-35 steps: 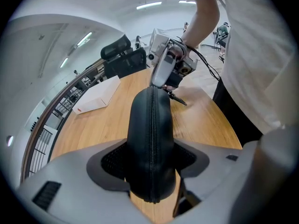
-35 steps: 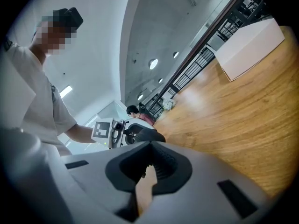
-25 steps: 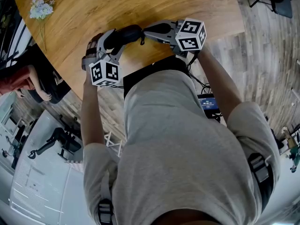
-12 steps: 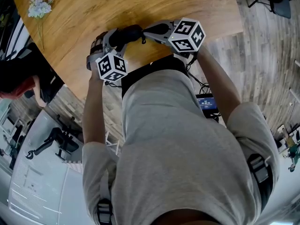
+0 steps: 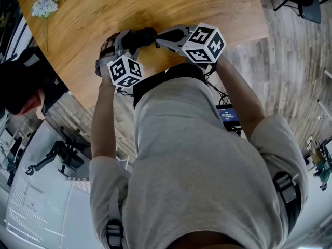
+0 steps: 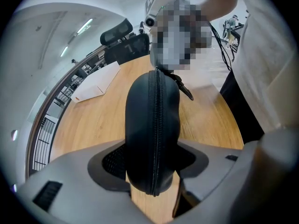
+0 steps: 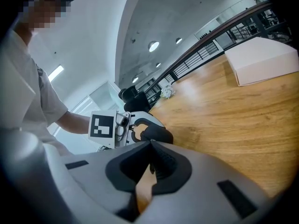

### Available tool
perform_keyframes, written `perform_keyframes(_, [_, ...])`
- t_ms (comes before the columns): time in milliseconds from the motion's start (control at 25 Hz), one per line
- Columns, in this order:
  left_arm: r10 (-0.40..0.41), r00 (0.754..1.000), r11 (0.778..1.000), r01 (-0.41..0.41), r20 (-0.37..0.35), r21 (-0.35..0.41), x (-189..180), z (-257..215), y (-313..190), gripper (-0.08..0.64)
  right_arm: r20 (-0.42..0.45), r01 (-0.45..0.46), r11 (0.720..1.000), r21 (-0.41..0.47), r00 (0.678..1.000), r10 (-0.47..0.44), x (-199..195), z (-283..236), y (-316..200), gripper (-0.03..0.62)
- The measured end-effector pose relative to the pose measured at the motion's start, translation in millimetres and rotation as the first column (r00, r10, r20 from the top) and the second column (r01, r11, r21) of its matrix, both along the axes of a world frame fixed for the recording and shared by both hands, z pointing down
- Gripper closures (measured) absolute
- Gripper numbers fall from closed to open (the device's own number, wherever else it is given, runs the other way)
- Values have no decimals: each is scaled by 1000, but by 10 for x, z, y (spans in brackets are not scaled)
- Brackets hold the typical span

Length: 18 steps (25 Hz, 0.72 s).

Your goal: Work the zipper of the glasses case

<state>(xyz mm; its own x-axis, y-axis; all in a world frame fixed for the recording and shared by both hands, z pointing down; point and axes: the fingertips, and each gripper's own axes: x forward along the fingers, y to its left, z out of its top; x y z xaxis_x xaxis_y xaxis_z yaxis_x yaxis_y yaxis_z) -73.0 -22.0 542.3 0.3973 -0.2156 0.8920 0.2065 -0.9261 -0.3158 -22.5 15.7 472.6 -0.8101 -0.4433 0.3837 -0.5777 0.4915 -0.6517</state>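
A black zippered glasses case (image 6: 152,134) (image 5: 140,37) stands on edge between my left gripper's (image 6: 152,164) pads, zipper line facing the camera, low over the wooden table (image 5: 93,14). The jaws press on both its sides. A black pull tab (image 6: 184,87) hangs free to the right from the case's far end. My right gripper (image 7: 150,146) (image 5: 158,39) is shut, its tips against that far end of the case (image 7: 156,134). A thin dark sliver shows between its pads; I cannot tell what it is.
A white box (image 7: 261,59) (image 6: 96,85) lies further along the table, and a small bunch of flowers (image 5: 42,7) sits at its far left corner. Black office chairs (image 6: 124,38) stand behind the table. The table's near edge runs just below the grippers.
My left gripper has tipped further down, its marker cube shifting right and up in the head view. The right gripper's cube has edged left. The case stays between the left jaws.
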Motion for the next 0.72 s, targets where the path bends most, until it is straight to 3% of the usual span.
perform_keyframes(240, [-10,1000,1000,10,8,17,27,8,-39,287,-29,-40,999,-13,999,40,31,23,-33,566])
perform_keyframes(400, [-16,999,999,17,-40,29,85,-8,-18,285,-3,-100,993,-63,995,100,167,157,-67,566])
perform_keyframes(720, [106,991,989,-96,-83,115,343,-135,188,281,65,-118,978,-169,989,131,177,376,-21,566])
